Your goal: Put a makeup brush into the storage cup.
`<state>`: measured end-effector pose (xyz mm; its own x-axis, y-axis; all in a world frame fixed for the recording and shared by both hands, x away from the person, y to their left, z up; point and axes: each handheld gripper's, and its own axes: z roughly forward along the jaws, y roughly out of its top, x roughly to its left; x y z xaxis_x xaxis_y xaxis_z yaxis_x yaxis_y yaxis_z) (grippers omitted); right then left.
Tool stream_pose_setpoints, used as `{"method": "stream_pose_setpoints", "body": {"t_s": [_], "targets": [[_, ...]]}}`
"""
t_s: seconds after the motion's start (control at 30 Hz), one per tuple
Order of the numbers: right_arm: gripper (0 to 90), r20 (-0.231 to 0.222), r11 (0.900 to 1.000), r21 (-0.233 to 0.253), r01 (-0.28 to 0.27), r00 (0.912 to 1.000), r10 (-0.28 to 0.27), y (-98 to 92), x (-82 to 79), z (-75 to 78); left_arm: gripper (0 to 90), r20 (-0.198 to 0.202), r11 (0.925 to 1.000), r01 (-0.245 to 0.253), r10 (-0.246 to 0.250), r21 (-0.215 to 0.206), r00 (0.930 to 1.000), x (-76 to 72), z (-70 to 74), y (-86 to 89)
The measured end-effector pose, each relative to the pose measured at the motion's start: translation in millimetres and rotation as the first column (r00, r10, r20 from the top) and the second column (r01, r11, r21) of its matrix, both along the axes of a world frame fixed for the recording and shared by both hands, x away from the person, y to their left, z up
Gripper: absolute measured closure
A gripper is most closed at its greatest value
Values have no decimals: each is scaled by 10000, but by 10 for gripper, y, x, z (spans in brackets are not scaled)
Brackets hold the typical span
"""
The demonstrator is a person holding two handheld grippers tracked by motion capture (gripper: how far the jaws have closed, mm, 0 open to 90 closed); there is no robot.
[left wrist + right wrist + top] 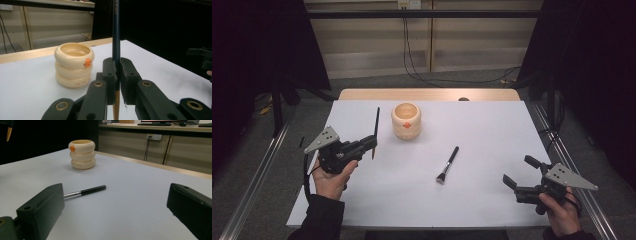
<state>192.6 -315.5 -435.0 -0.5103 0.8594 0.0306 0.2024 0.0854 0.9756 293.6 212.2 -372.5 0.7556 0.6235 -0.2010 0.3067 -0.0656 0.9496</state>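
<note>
A cream ringed holder [406, 121] with an orange mark stands upright at the middle back of the white table; it is seen too as the holder [74, 64] and the holder [82, 154]. My left gripper [373, 143] is shut on a slim dark pencil-like stick [376, 129], held upright left of the holder; the stick [116, 37] rises between the jaws, its tan end below. A black-handled makeup brush [448, 164] lies flat mid-table, the brush [85, 191] ahead of my right gripper [522, 171], which stands open at the front right.
The white table top [492, 135] has a wooden strip along its back edge. Metal rails run down both sides of the table. Cables hang on the far wall. Dark curtains close in left and right.
</note>
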Motion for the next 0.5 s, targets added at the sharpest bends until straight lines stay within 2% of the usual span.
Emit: {"method": "stream_pose_setpoints", "body": {"t_s": [0.03,0.07,0.17,0.23,0.5], "targets": [[10,-10,10000,-3,-12,10000,12,-2,-2,1,835,23,9999,83,-82,-123,10000,-3,-1,-18],[10,16,10000,-11,-9,10000,9,-3,-1,2,835,61,9999,106,-106,48,9999,-17,10,-44],[10,31,10000,33,7,10000,-7,-2,0,1,835,-14,9996,252,-252,-156,9997,-25,10,-81],[9,11,9998,177,-15,10000,15,0,3,3,835,-49,9997,232,-232,-119,9997,-29,22,-119],[1,106,9996,251,-131,9999,129,-1,-6,14,835,8,9966,808,-808,-166,9967,-54,32,-257]]}}
